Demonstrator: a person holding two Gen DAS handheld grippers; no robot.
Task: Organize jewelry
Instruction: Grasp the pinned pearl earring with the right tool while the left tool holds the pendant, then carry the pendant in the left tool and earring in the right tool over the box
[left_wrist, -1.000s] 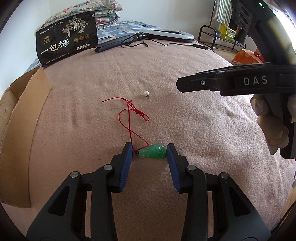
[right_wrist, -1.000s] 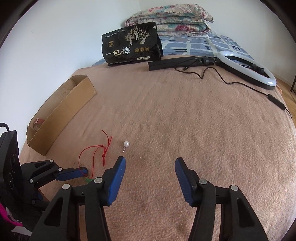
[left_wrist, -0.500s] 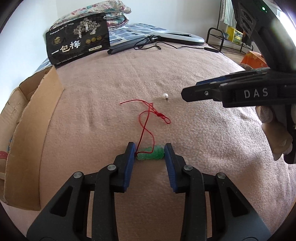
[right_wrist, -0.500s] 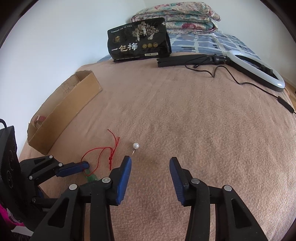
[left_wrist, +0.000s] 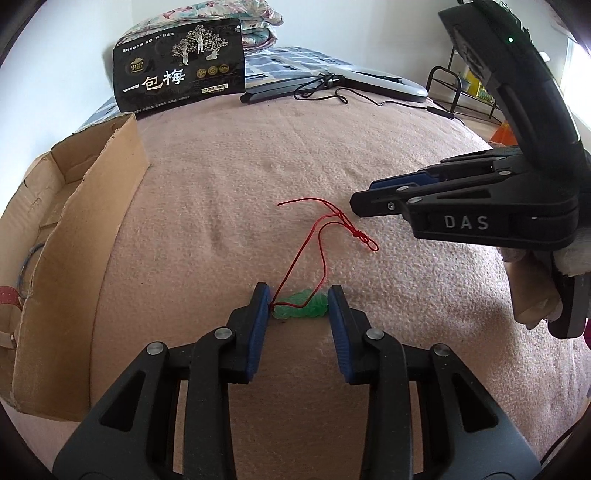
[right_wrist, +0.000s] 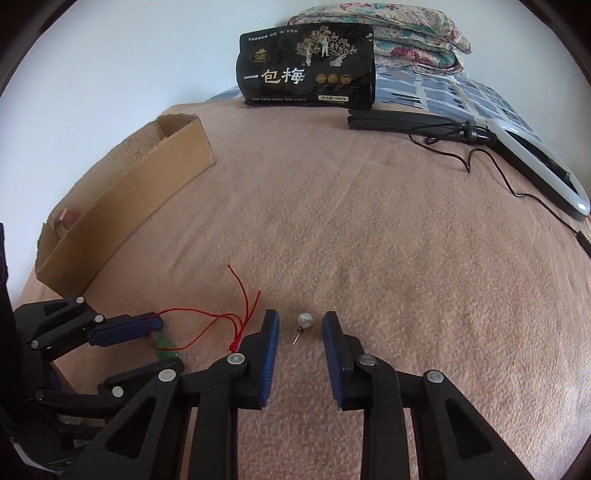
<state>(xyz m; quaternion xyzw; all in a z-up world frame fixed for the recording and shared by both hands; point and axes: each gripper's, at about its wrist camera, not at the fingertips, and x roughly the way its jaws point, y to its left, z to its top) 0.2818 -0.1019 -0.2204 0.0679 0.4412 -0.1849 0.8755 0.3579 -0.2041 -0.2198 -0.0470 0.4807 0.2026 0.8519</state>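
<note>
Pendant (left_wrist: 300, 309), green, red cord (left_wrist: 321, 236): lower centre, gripped in your left gripper (left_wrist: 298, 312) jaws. Pearl pin (right_wrist: 303, 322): between your right gripper (right_wrist: 300, 334) jaws, narrowly apart, untouched.

In the left wrist view, the brown open-topped cardboard box (left_wrist: 70, 236) runs off the left edge. Inside it, a red strap (left_wrist: 8, 295) and blue loop (left_wrist: 31, 258) show only partly.

In the right wrist view, the left gripper's finger (right_wrist: 125, 326) covers part of the green carved pendant (right_wrist: 164, 343).
</note>
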